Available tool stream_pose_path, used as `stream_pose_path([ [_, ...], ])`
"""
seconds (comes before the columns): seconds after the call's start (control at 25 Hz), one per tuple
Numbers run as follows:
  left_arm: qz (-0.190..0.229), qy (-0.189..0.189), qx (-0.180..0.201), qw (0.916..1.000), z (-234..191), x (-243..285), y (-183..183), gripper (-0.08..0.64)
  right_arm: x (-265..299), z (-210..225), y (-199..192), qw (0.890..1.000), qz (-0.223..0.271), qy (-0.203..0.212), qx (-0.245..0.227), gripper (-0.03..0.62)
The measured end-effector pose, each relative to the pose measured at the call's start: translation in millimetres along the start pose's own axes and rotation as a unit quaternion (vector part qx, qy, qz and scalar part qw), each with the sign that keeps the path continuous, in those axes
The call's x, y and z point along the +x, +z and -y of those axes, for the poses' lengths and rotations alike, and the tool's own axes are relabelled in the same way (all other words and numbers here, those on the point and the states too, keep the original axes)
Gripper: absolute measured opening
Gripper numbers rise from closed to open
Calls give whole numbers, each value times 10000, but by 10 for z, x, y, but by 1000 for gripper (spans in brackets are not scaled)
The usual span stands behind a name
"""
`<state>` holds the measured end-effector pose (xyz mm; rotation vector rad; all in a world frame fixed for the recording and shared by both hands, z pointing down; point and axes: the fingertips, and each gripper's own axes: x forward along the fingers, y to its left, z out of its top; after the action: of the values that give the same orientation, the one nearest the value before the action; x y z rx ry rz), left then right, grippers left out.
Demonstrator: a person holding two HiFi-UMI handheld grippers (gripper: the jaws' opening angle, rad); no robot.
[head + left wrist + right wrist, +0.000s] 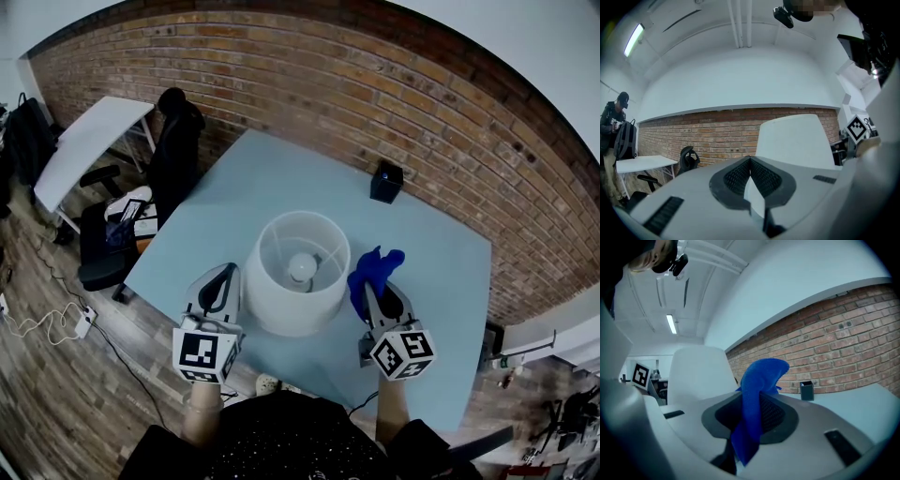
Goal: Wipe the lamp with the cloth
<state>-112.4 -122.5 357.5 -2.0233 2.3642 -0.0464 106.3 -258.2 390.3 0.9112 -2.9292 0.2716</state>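
A white lamp with a round shade (295, 272) stands near the front of the pale blue table (281, 178); its bulb shows through the open top. My right gripper (379, 292) is shut on a blue cloth (372, 273), held just right of the shade. In the right gripper view the cloth (757, 394) sticks up from between the jaws, with the shade (698, 371) to its left. My left gripper (222, 281) sits just left of the shade, jaws closed together with nothing between them. The left gripper view shows the shade (794, 138) ahead and slightly right.
A small black box (385, 181) stands at the table's far side by the brick wall. A black office chair (173, 155) and a white desk (84, 145) are to the left. Cables lie on the wooden floor (56, 323). A person (614, 126) stands far left.
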Motion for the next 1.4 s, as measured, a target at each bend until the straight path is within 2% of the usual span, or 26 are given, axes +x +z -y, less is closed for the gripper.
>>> stream_pose_path([
  [0.16,89,57,105,9999,-66,24,103,9,118,-64,739,9961,636,600,132,87],
  [0.28,195,57,208,9996,-104,71,226,9,293,-196,1220,9889,893,1169,213,87],
  [0.4,272,83,276,9992,-131,115,309,9,527,-352,1500,9801,755,1804,350,87],
  [0.52,299,135,273,9991,-157,149,321,9,735,-530,1593,9674,495,2443,443,87],
  [0.68,241,172,259,9992,-189,191,290,9,912,-683,1400,9501,-98,3055,614,87],
  [0.84,157,236,234,9993,-240,243,237,9,1051,-612,1171,9392,-432,3280,918,87],
  [1.0,83,221,220,9995,-217,313,202,9,1196,-521,944,9191,-829,3603,1361,87],
  [1.24,-1,185,276,9994,-208,375,160,9,1385,-427,409,8970,-1721,3877,1245,87],
  [1.4,-88,119,264,9995,-234,416,93,9,1479,-353,121,8887,-2216,3901,944,87],
])
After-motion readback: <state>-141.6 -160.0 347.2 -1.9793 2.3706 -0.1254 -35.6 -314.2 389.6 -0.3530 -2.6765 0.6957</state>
